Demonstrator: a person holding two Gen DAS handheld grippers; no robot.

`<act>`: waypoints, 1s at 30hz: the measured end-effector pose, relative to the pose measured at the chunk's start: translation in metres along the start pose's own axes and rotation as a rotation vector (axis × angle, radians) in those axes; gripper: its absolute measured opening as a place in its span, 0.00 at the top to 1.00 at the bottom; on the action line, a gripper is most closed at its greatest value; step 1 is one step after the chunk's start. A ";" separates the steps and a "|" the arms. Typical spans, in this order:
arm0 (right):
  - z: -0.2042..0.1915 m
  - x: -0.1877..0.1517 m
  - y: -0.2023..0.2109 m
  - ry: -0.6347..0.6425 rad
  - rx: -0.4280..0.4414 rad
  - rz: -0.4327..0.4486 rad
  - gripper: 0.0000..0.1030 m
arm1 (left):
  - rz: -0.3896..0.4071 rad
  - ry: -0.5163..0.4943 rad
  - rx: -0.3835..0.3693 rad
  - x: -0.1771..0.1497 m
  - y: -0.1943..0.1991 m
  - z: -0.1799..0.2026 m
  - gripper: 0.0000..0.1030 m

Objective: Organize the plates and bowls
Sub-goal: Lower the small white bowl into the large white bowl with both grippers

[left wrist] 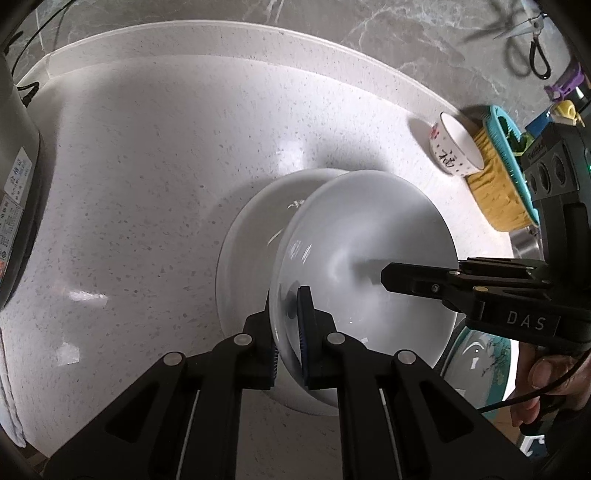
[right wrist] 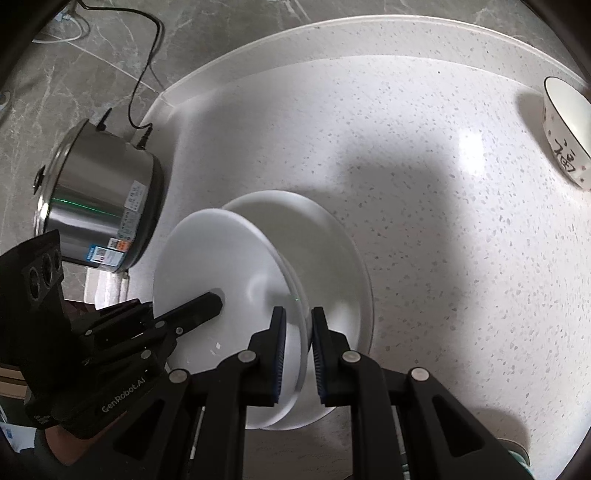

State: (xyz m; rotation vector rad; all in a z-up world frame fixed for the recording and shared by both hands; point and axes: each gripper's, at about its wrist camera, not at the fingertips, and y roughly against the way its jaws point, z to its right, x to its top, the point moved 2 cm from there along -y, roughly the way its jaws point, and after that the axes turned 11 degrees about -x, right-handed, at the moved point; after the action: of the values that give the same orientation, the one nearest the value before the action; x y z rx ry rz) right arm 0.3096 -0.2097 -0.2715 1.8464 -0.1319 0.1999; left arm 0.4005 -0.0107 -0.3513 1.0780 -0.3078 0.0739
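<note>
A home kitchen, by every sign. White speckled stone desk (right wrist: pixel 424 192) with a raised rim against grey marble-veined wall tiles (left wrist: pixel 369 26). Stainless-steel electric cooker (right wrist: pixel 99 199) with paper labels, plugged in by a black cable (right wrist: pixel 147 66). Small white ceramic bowl with a black character and pink flecks (left wrist: pixel 456 149) beside a teal plastic basket (left wrist: pixel 506 147) draped with a yellow cloth (left wrist: pixel 495 192). Black-handled scissors (left wrist: pixel 535 40) hanging on the wall. White round ceramic plates (right wrist: pixel 325 266) stacked on the desk, and a green-patterned dish (left wrist: pixel 480 362) near the edge.
</note>
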 end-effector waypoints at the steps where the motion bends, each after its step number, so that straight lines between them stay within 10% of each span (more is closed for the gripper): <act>1: 0.000 0.000 -0.002 0.004 -0.006 -0.003 0.85 | -0.004 0.000 0.002 0.000 -0.002 0.000 0.93; 17: -0.018 0.002 -0.011 0.135 -0.185 0.035 0.88 | -0.005 -0.003 0.035 0.010 -0.020 -0.002 0.88; 30: -0.016 0.000 -0.008 0.119 -0.166 0.045 0.86 | 0.021 -0.033 -0.023 0.002 -0.009 0.019 0.44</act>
State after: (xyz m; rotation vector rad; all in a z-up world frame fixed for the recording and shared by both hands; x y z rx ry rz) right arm 0.3101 -0.1918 -0.2748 1.6626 -0.1037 0.3205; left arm 0.3998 -0.0317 -0.3498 1.0545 -0.3494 0.0716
